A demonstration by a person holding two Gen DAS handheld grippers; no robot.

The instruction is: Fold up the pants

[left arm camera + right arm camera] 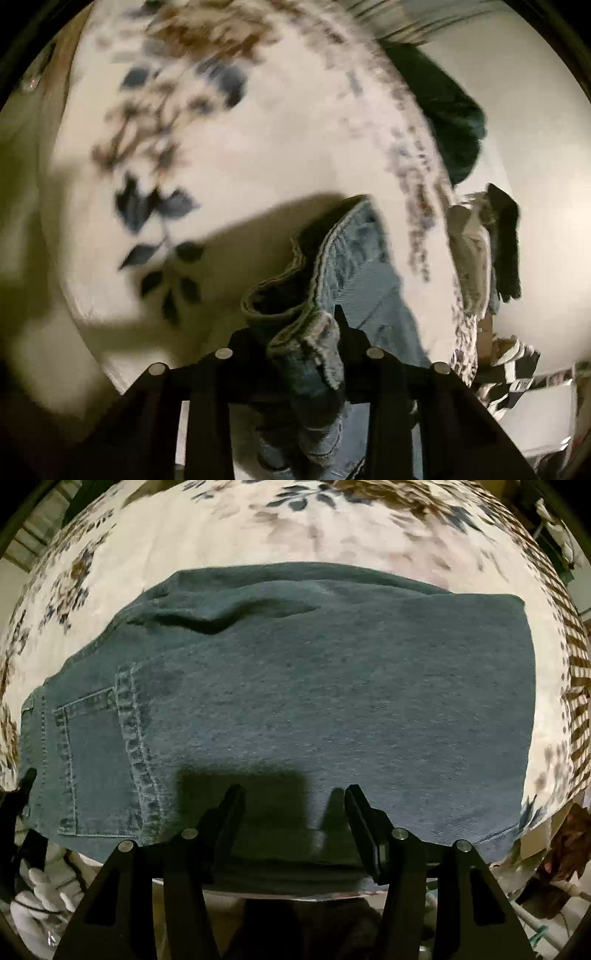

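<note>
A bunched fold of the pants (325, 295) is pinched between the left tongs (306, 332), whose fingers are pressed together on the denim. The gathered hem or edge is seen ruffled, with its paler inner side turned outward, and it is lifted above the bed cover (258, 147), on which a dark shadow is cast beneath it. The cover is white and printed with blue and brown leaves; much of it is blurred in the left wrist view. Beyond the far edge of the bed, a dark green object (454, 110) is seen, too blurred to be identified.

In the right wrist view, the pants (314, 701) are laid flat across the bed cover (258, 528) as a broad folded panel, with a back pocket (92, 760) and heavy seam stitching shown at the left. A raised wrinkle (221, 616) is seen near the far edge. The right tongs (293, 794) are held spread just above the near part of the denim, nothing being gripped between the fingers, and their shadow is thrown onto the cloth. The near edge of the pants hangs slightly over the side of the bed.
</note>
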